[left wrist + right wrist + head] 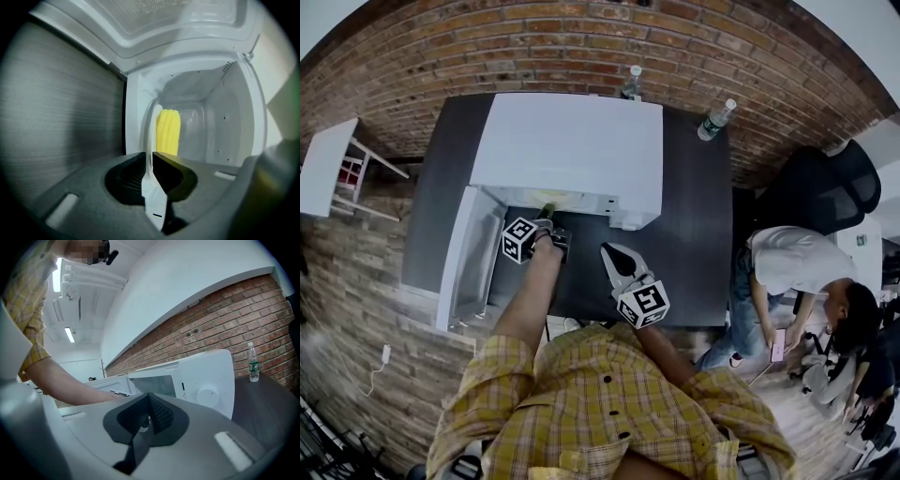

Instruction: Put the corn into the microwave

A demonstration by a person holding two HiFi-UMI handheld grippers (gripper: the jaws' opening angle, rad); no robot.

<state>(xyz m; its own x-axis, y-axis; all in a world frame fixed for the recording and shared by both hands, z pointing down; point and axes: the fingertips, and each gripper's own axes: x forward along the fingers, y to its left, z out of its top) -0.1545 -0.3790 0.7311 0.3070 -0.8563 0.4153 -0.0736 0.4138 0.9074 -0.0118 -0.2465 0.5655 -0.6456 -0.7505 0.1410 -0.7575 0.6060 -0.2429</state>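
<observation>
A brick wall backs a dark table that carries a white microwave at 12 o'clock from the person, its door swung open toward 9 o'clock. Two bottles stand at the table's far edge, one at 12 o'clock behind the microwave, the other at 1 o'clock. The left gripper reaches into the microwave's mouth, and its jaws are drawn together to a thin slit with nothing seen between them. The yellow corn sits inside the cavity just past the jaw tips, slightly toward 1 o'clock of them. The right gripper hangs over the table in front of the microwave, jaws closed and empty. At 3 o'clock a second person bends beside a black chair.
</observation>
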